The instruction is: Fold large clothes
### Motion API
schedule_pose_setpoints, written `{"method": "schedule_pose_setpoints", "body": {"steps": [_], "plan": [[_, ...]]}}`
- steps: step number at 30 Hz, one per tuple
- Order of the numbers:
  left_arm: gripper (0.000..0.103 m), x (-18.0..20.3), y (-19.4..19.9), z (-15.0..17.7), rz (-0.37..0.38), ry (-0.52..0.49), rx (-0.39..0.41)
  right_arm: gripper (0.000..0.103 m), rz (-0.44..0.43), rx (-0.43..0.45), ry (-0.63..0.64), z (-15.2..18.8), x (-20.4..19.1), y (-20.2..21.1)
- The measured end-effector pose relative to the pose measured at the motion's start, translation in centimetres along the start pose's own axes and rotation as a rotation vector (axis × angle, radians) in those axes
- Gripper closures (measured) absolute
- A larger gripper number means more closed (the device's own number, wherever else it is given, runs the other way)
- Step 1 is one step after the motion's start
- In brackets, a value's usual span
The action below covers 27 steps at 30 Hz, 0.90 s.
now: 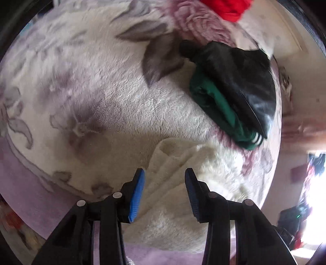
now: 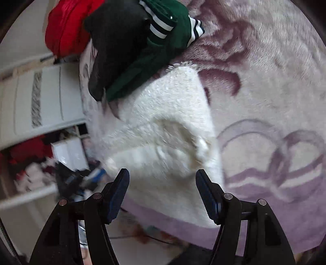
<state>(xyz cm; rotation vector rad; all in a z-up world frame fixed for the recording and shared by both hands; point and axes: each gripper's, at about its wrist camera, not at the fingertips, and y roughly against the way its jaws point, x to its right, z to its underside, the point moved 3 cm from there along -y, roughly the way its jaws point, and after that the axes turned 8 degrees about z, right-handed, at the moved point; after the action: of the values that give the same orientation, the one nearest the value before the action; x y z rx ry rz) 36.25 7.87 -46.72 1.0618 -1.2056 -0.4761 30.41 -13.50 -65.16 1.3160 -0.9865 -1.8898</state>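
Blue-padded and nearest the lens, the left claw [image 1: 164, 181] hung with its jaws apart, nothing pinched, over the cream fleece garment [image 1: 183, 173] lying bunched on the floral blanket [image 1: 81, 91] of the bed. Beyond it sat a black and green garment [image 1: 230, 91], with something red [image 1: 226, 8] at the far edge.

Over on the right wrist view, the right claw [image 2: 162, 177] was spread wide too, empty, above the same cream fleece's folded corner [image 2: 183, 81]. My read: best to square the edges before another fold, gripping two matching corners, not the bulky middle.
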Motion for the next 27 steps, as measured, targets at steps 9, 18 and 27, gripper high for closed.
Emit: {"method": "schedule_pose_setpoints", "body": {"steps": [9,18,27], "plan": [[0.040,-1.5,0.8,6.4,-0.075,0.096,0.132,0.074,0.075,-0.010,0.316,-0.8,-0.1,-5.1],[0.031,0.8,1.1,9.6,-0.217,0.038,0.249,0.083,-0.014,0.176,0.516,-0.8,-8.8,3.3],[0.016,-0.6,-7.6,8.4,-0.267,0.067,0.174,0.082,0.266,0.084,0.427,-8.5,-2.4,-5.4]]}}
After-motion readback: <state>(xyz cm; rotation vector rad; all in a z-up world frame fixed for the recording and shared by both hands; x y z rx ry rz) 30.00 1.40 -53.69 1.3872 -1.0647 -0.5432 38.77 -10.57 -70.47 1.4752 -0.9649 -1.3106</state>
